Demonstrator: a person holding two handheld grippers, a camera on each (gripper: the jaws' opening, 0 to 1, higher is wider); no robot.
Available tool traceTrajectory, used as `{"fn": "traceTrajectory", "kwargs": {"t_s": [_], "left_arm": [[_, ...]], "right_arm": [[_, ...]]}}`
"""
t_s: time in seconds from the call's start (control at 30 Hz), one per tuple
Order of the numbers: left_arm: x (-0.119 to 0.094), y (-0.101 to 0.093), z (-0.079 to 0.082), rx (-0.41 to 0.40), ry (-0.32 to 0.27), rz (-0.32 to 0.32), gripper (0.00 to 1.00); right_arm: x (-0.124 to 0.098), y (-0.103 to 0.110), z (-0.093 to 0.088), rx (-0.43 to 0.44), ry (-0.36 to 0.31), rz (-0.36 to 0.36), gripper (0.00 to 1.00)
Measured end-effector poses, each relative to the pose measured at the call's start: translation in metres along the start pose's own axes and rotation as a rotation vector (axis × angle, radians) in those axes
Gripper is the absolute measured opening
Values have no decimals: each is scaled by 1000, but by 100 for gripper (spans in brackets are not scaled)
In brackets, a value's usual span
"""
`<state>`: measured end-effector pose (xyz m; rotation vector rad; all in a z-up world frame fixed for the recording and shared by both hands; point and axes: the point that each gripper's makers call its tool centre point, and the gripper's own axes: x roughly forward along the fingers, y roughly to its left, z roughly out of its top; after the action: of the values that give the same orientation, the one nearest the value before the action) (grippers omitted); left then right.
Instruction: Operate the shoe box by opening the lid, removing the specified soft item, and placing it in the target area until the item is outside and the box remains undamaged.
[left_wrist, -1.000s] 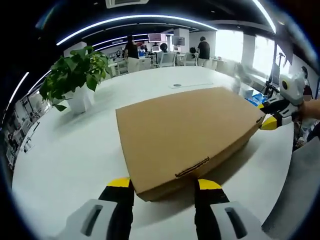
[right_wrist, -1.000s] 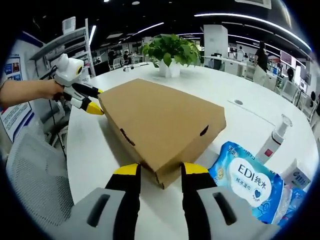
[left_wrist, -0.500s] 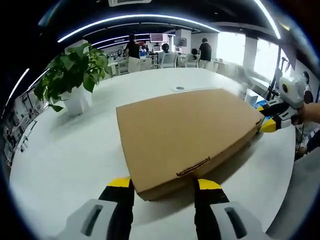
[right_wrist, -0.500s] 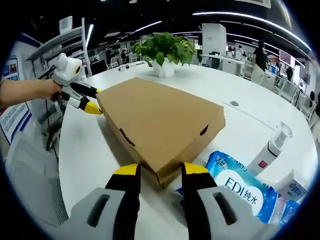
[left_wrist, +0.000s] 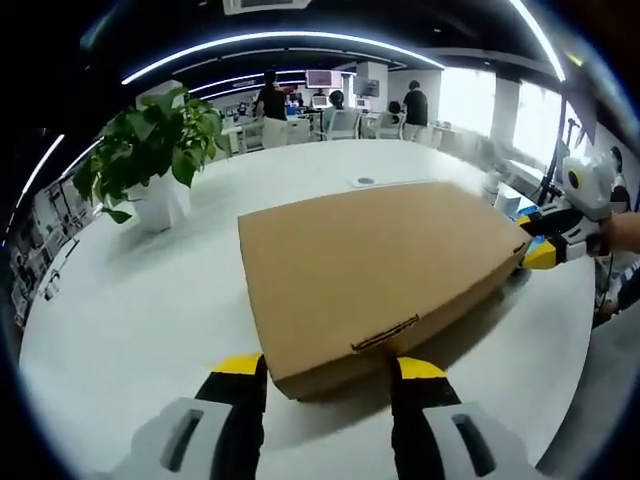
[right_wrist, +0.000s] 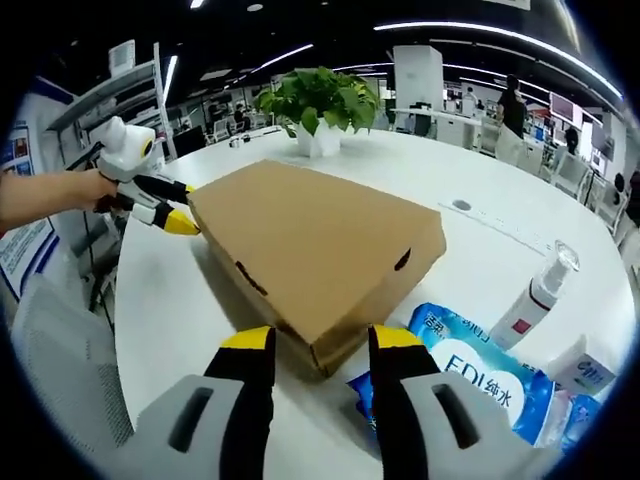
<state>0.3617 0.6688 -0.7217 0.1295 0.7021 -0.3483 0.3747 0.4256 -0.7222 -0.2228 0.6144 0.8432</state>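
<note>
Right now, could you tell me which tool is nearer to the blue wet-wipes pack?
The right tool: the wipes pack lies just beside its jaws. The left tool is at the opposite corner of the cardboard box, well away from it.

Open office (left_wrist: 330, 95) with ceiling light strips (left_wrist: 270, 40), white table (left_wrist: 130, 300).

One box (left_wrist: 375, 270), one plant (left_wrist: 150, 150), two tongs (left_wrist: 328, 368)

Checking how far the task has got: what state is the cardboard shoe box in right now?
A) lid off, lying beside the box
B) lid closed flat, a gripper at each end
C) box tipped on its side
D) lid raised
B: the shoe box lies flat and closed, with the left gripper and right gripper straddling opposite corners.
</note>
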Motion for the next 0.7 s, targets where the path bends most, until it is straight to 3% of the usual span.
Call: {"fn": "traceTrajectory", "kwargs": {"t_s": [0.07,0.27,0.7], "left_arm": [[-4,4,6,-23,-47,17,59],[-22,6,9,-44,-69,40,61],[-73,-33,18,7,-146,12,65]], "right_arm": [[-5,0,0,-4,-4,2,39],[-26,-5,6,7,-33,-44,41],[-80,-12,-3,-3,-69,-128,53]]}}
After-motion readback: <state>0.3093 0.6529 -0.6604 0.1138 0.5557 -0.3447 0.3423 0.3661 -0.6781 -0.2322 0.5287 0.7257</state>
